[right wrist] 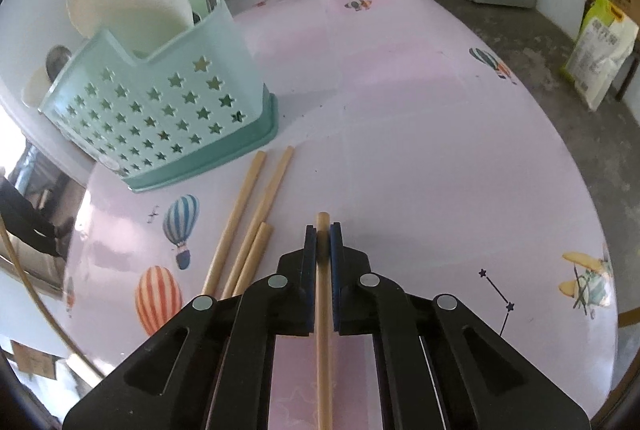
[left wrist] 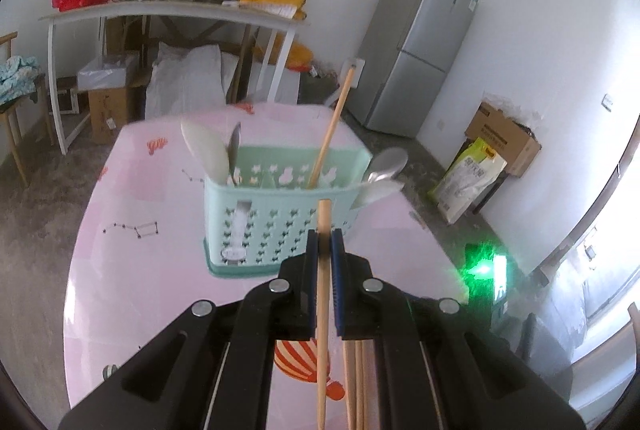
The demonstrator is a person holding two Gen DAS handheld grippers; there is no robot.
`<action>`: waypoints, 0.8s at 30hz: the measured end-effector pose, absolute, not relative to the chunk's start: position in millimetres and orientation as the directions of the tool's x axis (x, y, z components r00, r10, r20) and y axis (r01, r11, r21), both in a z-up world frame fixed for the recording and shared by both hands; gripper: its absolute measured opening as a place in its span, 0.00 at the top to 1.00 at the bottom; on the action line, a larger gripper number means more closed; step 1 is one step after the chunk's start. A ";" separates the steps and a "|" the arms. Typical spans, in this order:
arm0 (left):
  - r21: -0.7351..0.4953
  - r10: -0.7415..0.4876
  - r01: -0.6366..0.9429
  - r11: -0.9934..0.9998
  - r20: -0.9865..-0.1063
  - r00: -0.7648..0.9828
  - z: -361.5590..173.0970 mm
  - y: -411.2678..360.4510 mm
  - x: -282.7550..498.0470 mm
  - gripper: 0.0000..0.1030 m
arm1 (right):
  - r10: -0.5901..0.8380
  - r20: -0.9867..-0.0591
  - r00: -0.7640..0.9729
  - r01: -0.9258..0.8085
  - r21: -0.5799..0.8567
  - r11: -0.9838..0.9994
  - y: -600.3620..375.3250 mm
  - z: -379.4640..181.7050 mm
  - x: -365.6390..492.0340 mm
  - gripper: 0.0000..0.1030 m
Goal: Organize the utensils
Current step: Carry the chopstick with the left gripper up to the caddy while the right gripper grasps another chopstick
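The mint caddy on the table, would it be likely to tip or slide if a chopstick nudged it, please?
The caddy probably slides before it tips: its base flares wider than its walls, and the tablecloth looks glossy. It is likely light, being thin perforated plastic. The tall ladle and spoons may make it somewhat top-heavy.

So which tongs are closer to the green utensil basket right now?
Hard to call; probably the right. The right tongs, shut on a chopstick, sit beside the basket at table level. The left tongs, gripping another chopstick, face the basket from in front.
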State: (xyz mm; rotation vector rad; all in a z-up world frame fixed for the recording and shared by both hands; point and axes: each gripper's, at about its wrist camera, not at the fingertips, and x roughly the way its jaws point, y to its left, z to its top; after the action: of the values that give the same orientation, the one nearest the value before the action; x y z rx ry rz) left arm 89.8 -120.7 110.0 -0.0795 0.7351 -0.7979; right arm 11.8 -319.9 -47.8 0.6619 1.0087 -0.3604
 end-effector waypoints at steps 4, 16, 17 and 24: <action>-0.345 -0.697 0.631 0.695 -0.540 0.472 126.3 -116.9 88.5 0.95 | 0.024 -0.851 0.524 0.564 0.368 0.740 -325.4 -41.5 9.9 0.96; -0.405 -0.790 0.685 0.605 -0.413 0.453 193.5 -117.9 95.9 0.95 | 0.018 -0.823 0.568 0.554 0.398 0.732 -338.2 -30.8 4.3 0.96; -0.410 -0.797 0.690 0.597 -0.400 0.452 201.1 -117.9 98.1 0.95 | 0.016 -0.821 0.571 0.553 0.399 0.731 -339.4 -30.2 3.8 0.96; -0.394 -0.824 0.726 0.564 -0.312 0.472 255.1 -116.9 110.9 0.95 | 0.017 -0.816 0.578 0.549 0.405 0.731 -342.7 -29.7 2.0 0.96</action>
State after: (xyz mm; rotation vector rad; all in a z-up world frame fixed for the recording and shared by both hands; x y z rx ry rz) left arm 110.9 -116.9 255.1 -0.2180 0.5024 -0.9579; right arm 2.0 -342.7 -29.7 0.6999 0.9140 -0.3427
